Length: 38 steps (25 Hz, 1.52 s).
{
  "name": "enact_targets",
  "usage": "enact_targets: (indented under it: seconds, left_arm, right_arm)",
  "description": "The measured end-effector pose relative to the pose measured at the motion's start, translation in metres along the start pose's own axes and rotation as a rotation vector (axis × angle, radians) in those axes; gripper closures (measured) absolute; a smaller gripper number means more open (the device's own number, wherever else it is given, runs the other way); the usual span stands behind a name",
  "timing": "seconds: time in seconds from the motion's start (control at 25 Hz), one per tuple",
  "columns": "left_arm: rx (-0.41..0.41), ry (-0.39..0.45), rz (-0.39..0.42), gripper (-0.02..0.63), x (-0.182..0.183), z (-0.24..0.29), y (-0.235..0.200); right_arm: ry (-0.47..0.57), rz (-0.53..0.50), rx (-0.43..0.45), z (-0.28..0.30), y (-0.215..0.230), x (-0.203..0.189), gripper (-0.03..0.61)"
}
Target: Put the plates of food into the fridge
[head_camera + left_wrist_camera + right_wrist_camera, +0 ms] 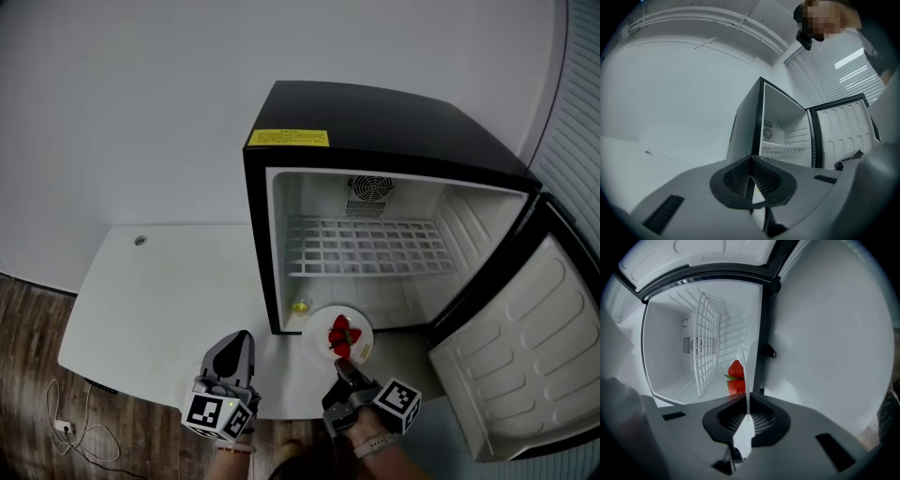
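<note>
A black mini fridge (375, 122) stands open on the white table (159, 300), with its door (525, 356) swung out to the right. At the fridge's front sill, my right gripper (345, 370) is shut on the near rim of a white plate (319, 323) holding strawberries (341, 336). In the right gripper view the plate (746, 380) runs edge-on between the jaws of that gripper (747, 416), and the strawberries (736, 376) sit in front of the fridge opening. My left gripper (230, 361) hovers shut and empty over the table's front edge, left of the plate; in the left gripper view its jaws (751, 180) meet.
A wire shelf (366, 246) spans the fridge's middle. A small yellow-green item (300, 306) lies on the fridge floor at front left. The table has a grommet hole (140, 240). Cables (66, 427) lie on the wooden floor at lower left.
</note>
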<state>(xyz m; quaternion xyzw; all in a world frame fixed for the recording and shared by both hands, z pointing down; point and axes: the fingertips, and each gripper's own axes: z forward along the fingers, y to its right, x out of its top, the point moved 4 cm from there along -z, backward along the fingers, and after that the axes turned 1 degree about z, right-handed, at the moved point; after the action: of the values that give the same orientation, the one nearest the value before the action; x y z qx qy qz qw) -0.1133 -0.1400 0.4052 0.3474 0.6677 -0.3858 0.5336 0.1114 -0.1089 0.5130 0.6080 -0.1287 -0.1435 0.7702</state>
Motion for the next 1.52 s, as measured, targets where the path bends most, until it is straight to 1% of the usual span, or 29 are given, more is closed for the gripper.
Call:
enact_targets:
  seconds: [0.6, 0.84, 1.08, 1.28, 1.32, 1.4, 1.52]
  left_arm:
    - [-0.005, -0.014, -0.019, 0.606, -0.011, 0.066, -0.052]
    - [-0.029, -0.019, -0.022, 0.606, -0.014, 0.086, -0.059]
    - [-0.051, -0.003, -0.028, 0.606, -0.009, 0.098, -0.06]
    - [-0.063, -0.006, -0.031, 0.606, -0.005, 0.101, -0.058]
    - [-0.066, -0.007, -0.032, 0.606, -0.006, 0.101, -0.057]
    - [-0.07, -0.008, -0.032, 0.606, -0.006, 0.1, -0.056]
    - [-0.071, -0.009, -0.033, 0.606, -0.006, 0.1, -0.056]
  right_arm:
    - [0.098, 0.033, -0.02, 0.063, -0.012, 0.042, 0.561]
    - [0.121, 0.037, -0.045, 0.074, -0.015, 0.051, 0.561]
    - [0.119, 0.01, -0.049, 0.085, -0.02, 0.052, 0.561]
    - [0.107, 0.009, -0.087, 0.092, -0.025, 0.051, 0.561]
    - [0.106, -0.001, -0.099, 0.092, -0.025, 0.051, 0.561]
    - [0.096, -0.055, -0.133, 0.092, -0.027, 0.054, 0.561]
    - [0.075, -0.19, -0.193, 0.092, -0.033, 0.061, 0.56]
